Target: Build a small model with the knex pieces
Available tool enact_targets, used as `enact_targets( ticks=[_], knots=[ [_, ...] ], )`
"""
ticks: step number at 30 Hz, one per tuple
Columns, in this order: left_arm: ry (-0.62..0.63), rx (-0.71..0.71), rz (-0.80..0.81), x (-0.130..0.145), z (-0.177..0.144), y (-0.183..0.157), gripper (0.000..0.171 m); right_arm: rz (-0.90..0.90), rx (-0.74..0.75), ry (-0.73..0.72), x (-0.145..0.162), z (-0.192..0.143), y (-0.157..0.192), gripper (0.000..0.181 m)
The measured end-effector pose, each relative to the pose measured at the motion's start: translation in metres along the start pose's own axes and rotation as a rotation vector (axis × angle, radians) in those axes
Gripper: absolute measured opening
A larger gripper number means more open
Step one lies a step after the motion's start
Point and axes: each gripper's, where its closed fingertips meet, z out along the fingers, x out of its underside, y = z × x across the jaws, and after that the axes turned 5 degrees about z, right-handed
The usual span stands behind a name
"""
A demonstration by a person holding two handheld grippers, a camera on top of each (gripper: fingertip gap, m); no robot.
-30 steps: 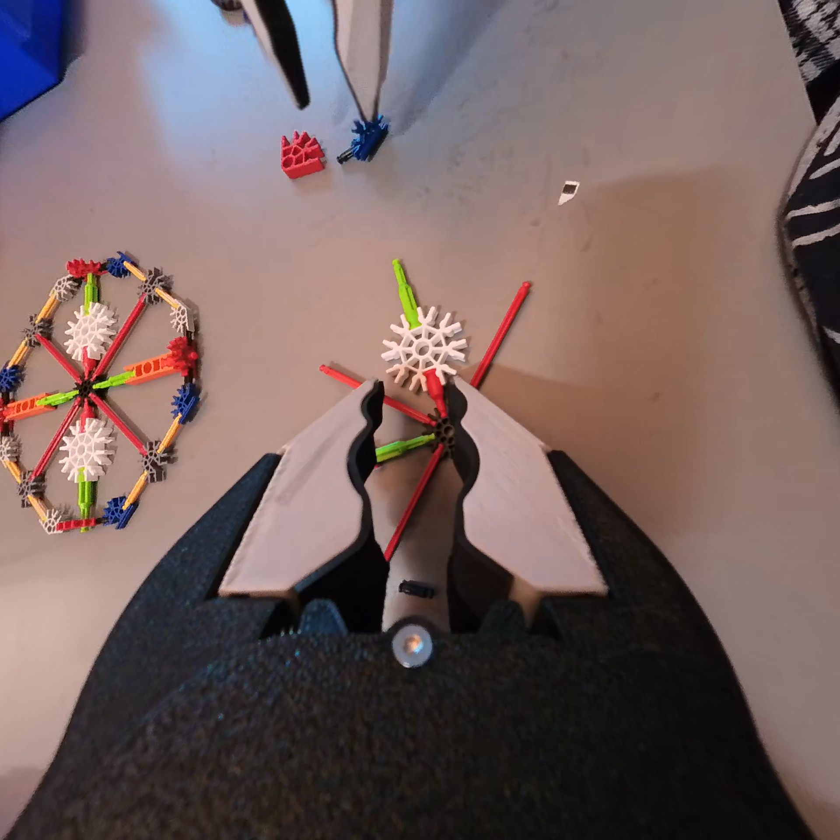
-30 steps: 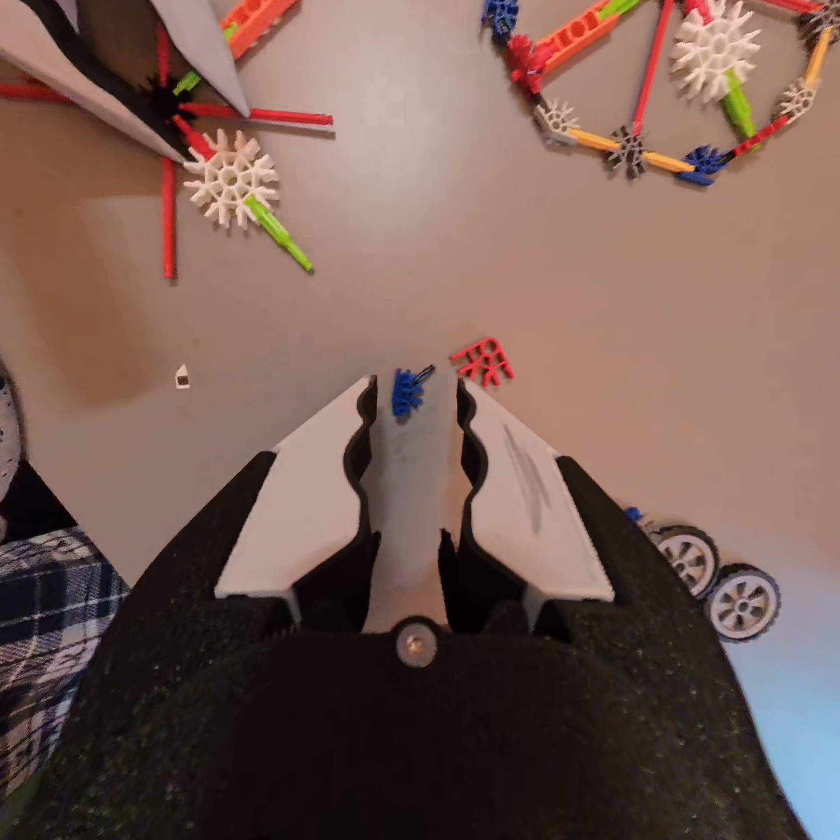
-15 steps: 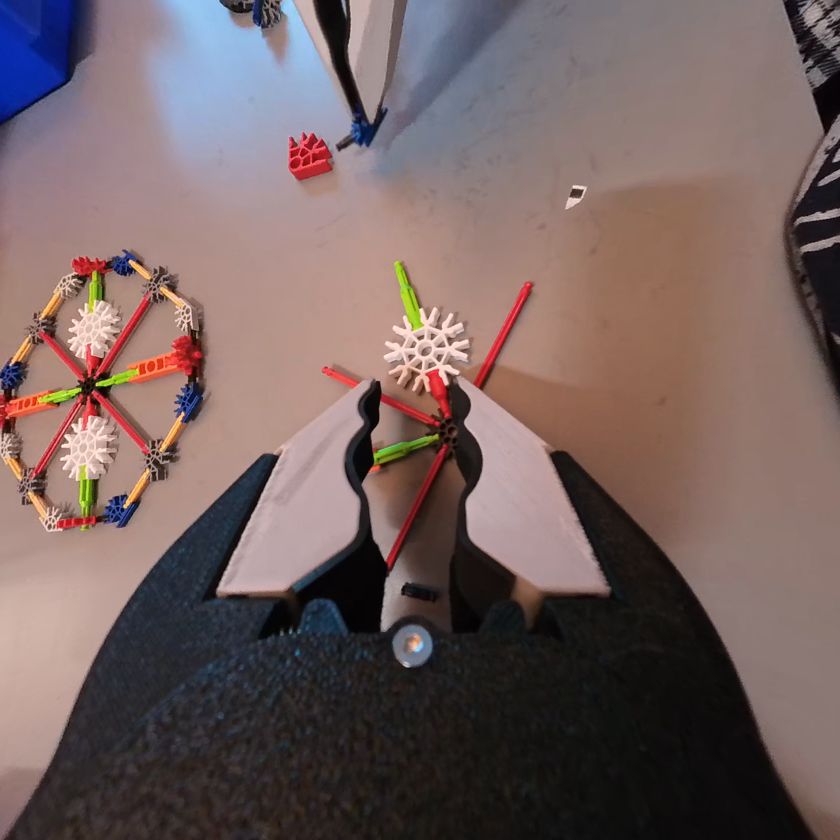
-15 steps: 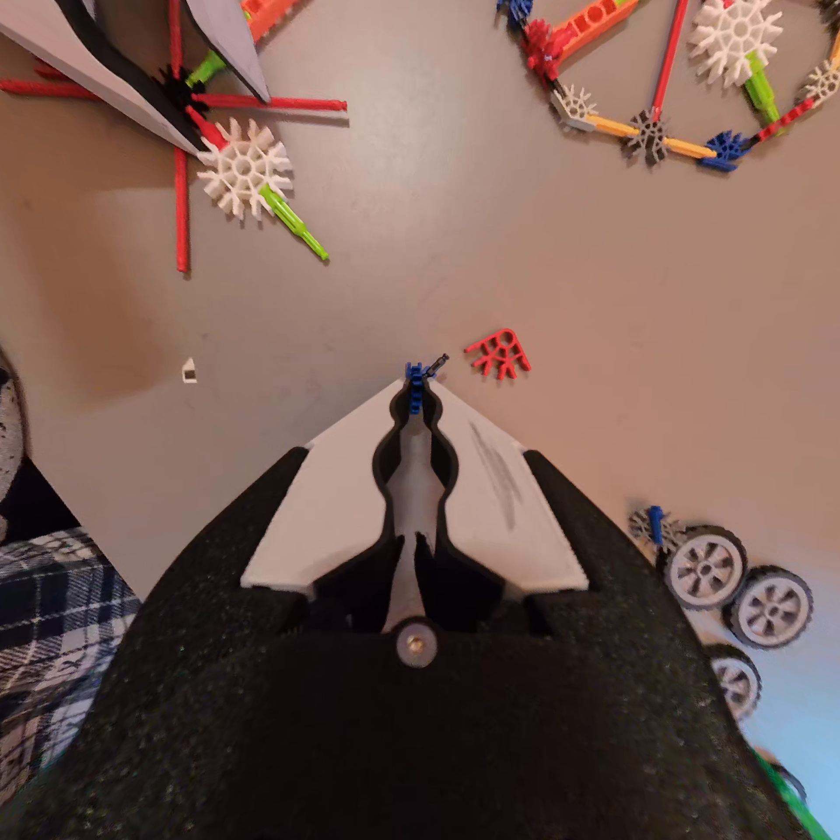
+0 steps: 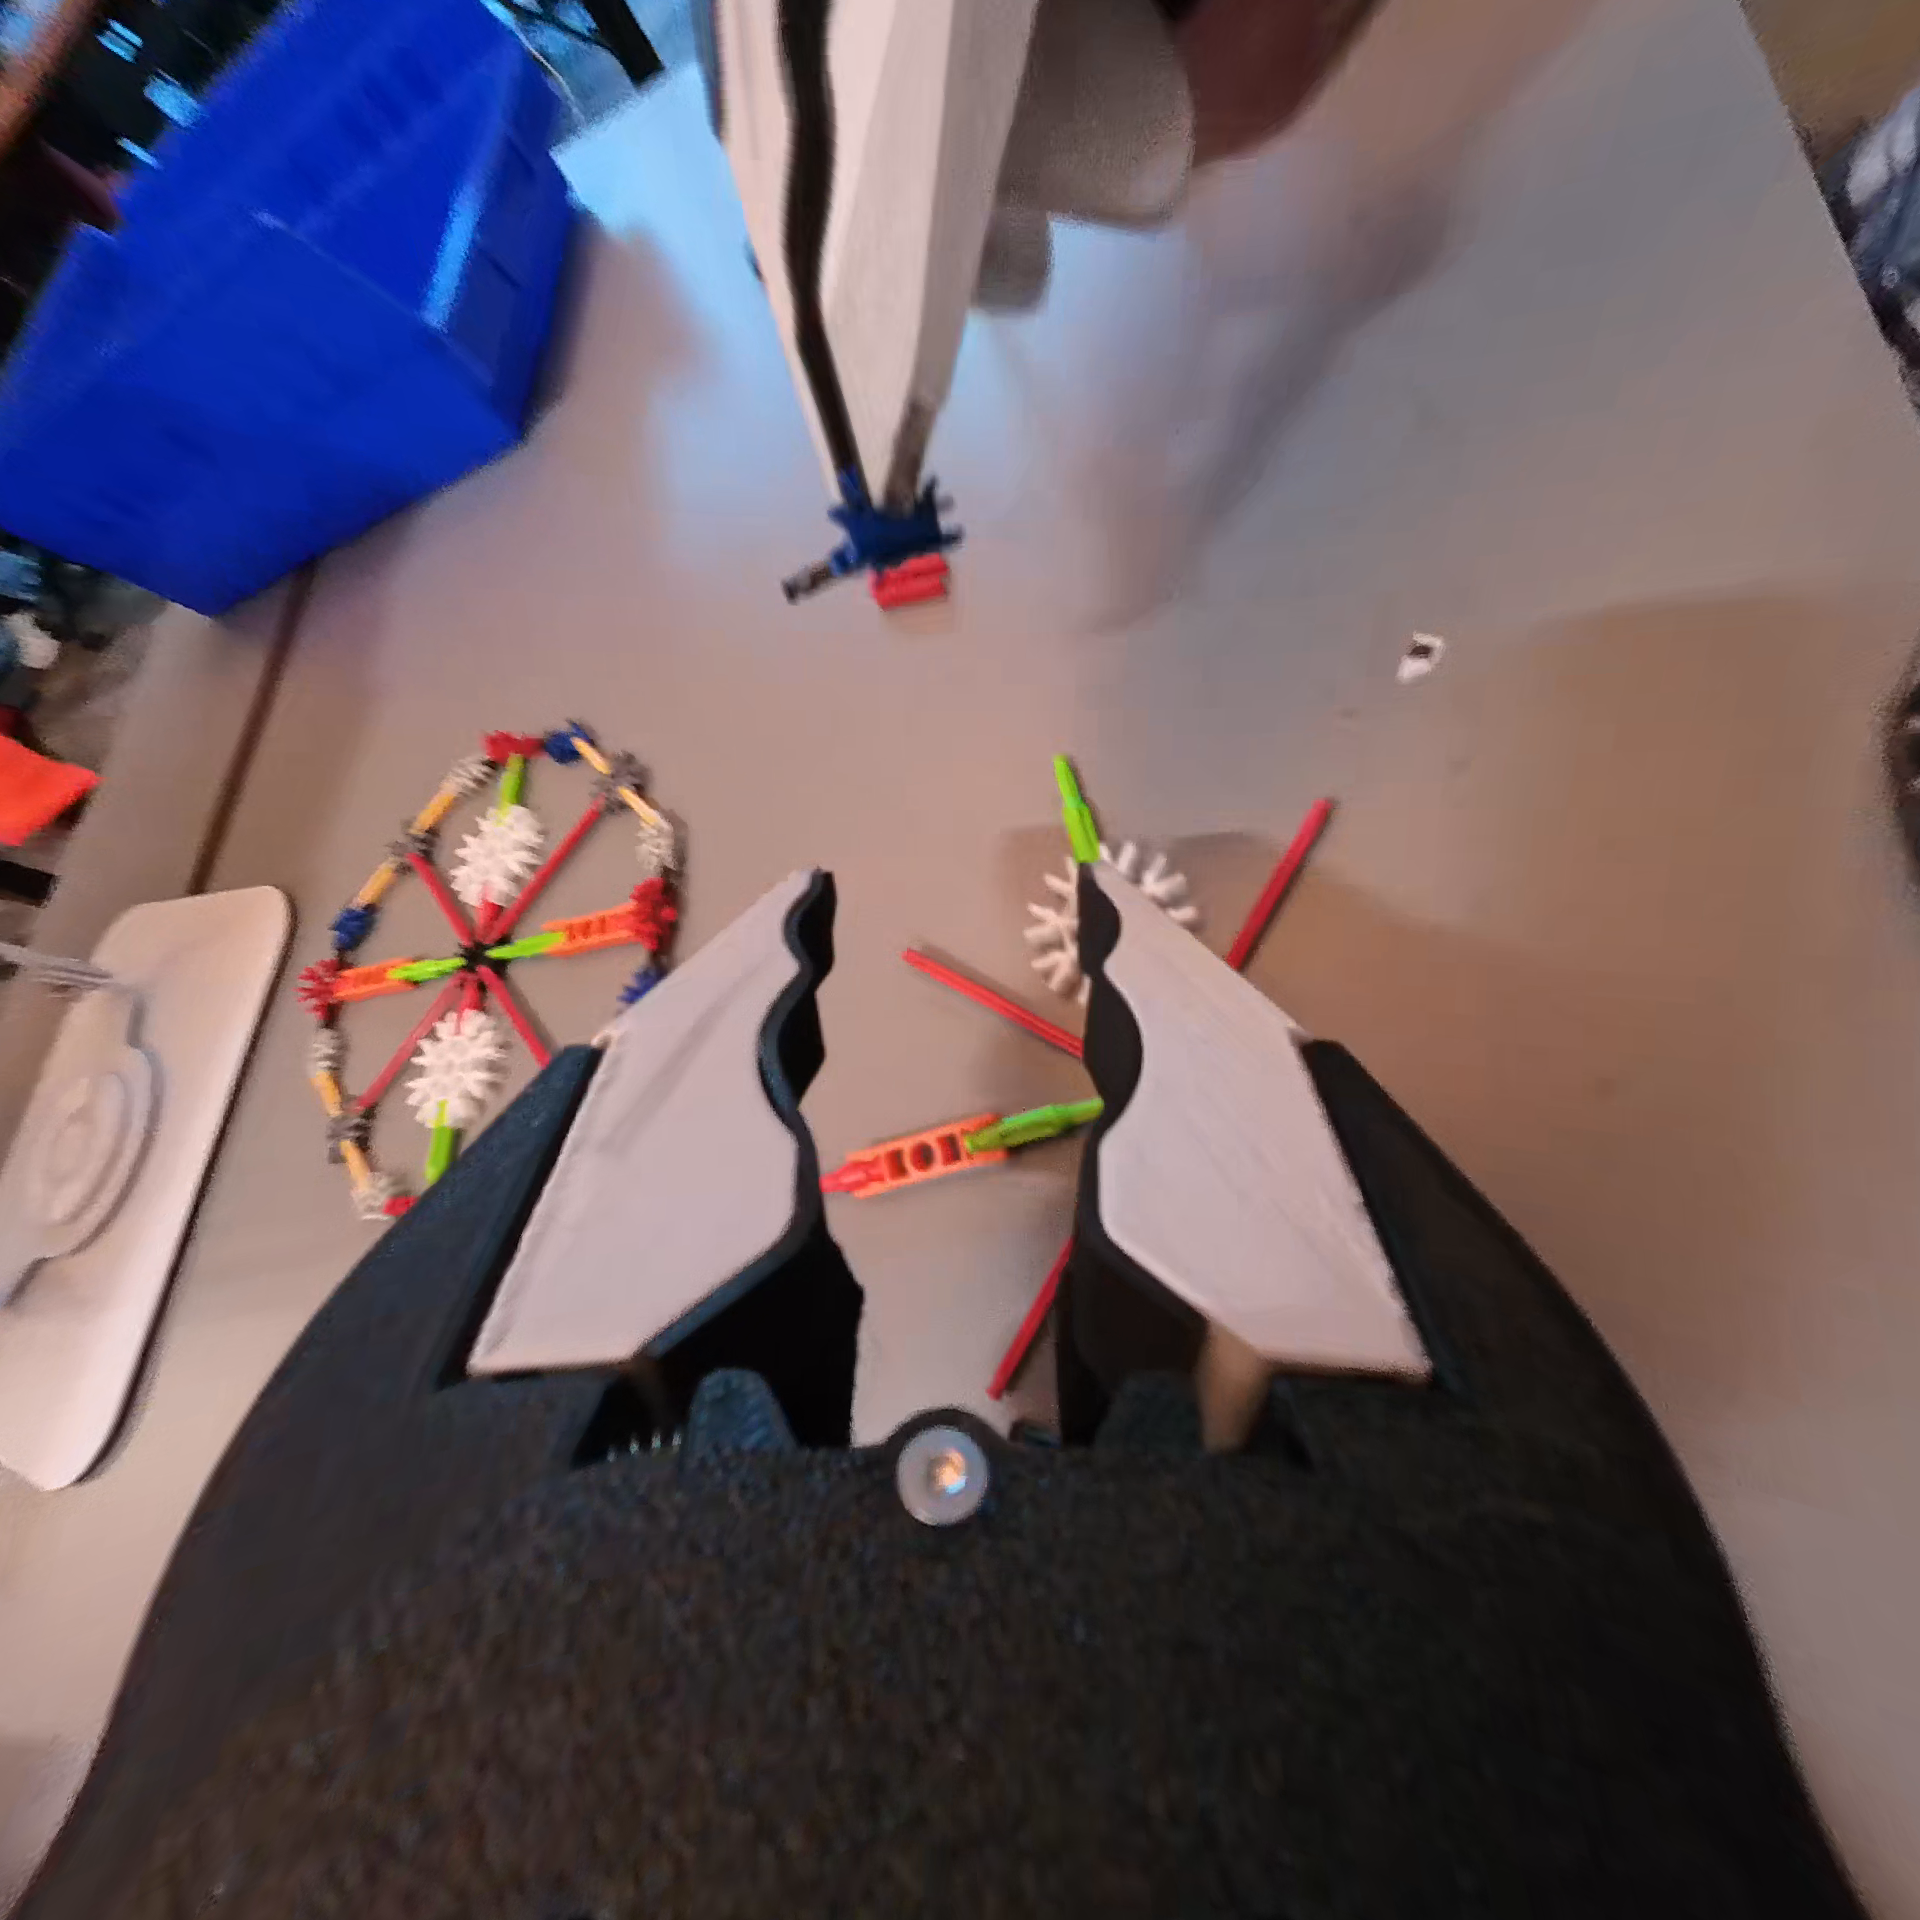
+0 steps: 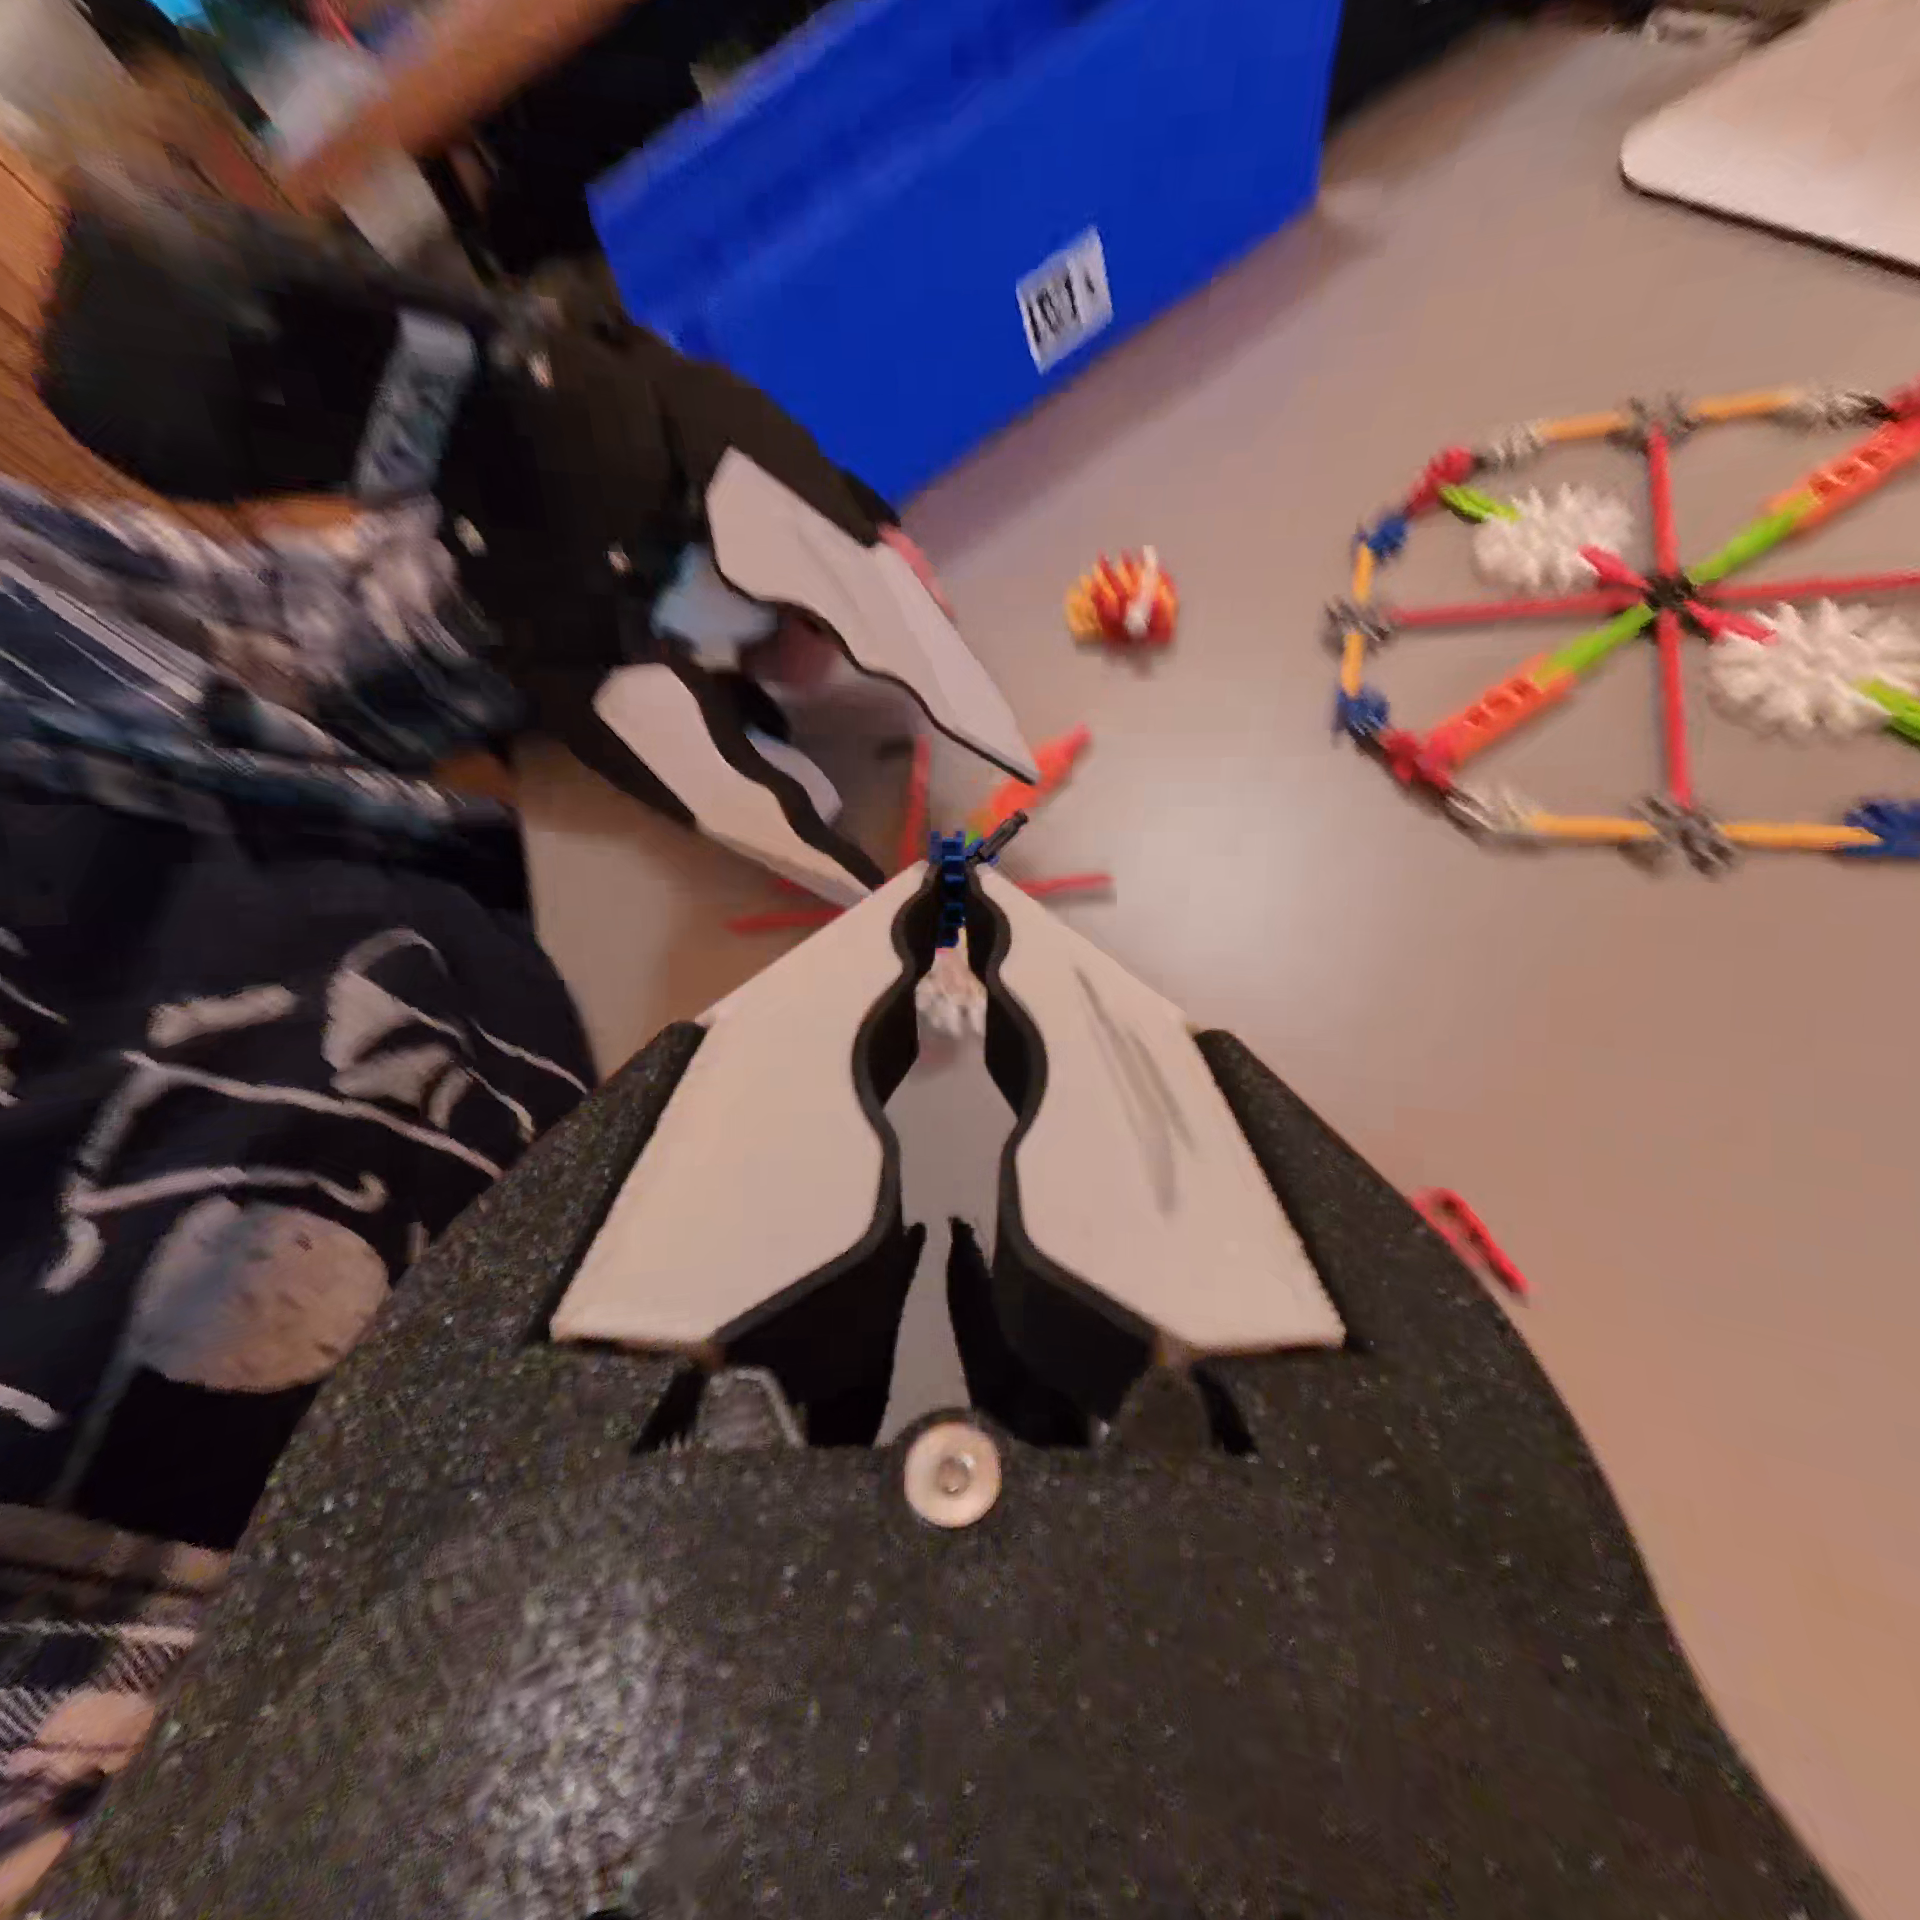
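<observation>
The right gripper (image 6: 951,883) has its jaws clenched on a small blue connector (image 6: 948,902), which sticks out past the tips with a short dark peg at its end. In the left wrist view the same gripper (image 5: 883,499) hangs tips-down above the counter (image 5: 1455,1039), the blue connector (image 5: 894,525) pinched at its very end, and a small red piece (image 5: 909,584) lies on the counter just beneath it.

The left gripper (image 5: 951,935) has its jaws released, and nothing sits between them. It hovers over a partly built spoke piece lying flat on the counter: thin red rods (image 5: 987,1003), an orange strut (image 5: 914,1155) joined to a green rod (image 5: 1029,1122), and a white snowflake wheel (image 5: 1049,940) half hidden behind the right-hand finger, with a second green rod (image 5: 1072,805) pointing away from it. Whether the finger touches the wheel cannot be told (the picture is blurred by motion).

To the left lies a finished round wheel frame (image 5: 488,961) of red, orange, yellow and green rods with two white snowflake wheels inside. Farther left is a pale flat board (image 5: 135,1143). A blue bin (image 5: 281,343) stands at the far left of the counter, and a small white scrap (image 5: 1419,657) lies well apart on the right.

In the right wrist view the left gripper (image 6: 956,831) shows beyond the blue connector, with a patterned dark sleeve (image 6: 260,1039) at the left edge.
</observation>
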Motion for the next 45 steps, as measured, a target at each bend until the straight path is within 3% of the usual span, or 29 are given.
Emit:
enact_targets(
  ticks=[9,17,20,28,31,36,45],
  knots=[
    [-0.219,-0.197,-0.048,-0.040,-0.023,0.032,0.042,0.191,-0.306,-0.298,-0.041,0.017,0.028,0.003],
    [-0.226,-0.292,-0.057,-0.041,-0.028,0.043,0.043,0.193,-0.358,-0.334,-0.046,0.017,0.033,0.002],
    [-0.237,-0.282,-0.060,-0.040,-0.029,0.044,0.044,0.101,-0.301,-0.299,-0.041,0.020,0.035,0.002],
    [-0.215,-0.166,0.071,-0.037,-0.030,0.026,0.033,-0.549,0.067,0.002,-0.018,0.019,0.025,0.002],
    [-0.213,-0.144,0.072,-0.035,-0.032,0.025,0.029,-0.702,0.129,0.104,-0.012,0.015,0.023,0.003],
    [-0.209,-0.151,0.121,-0.037,-0.031,0.021,0.027,-0.785,0.124,0.184,-0.005,0.012,0.025,0.003],
    [-0.126,-0.282,0.463,-0.042,-0.027,0.007,0.012,-0.719,-0.011,0.250,0.003,0.014,0.034,0.002]
  ],
)
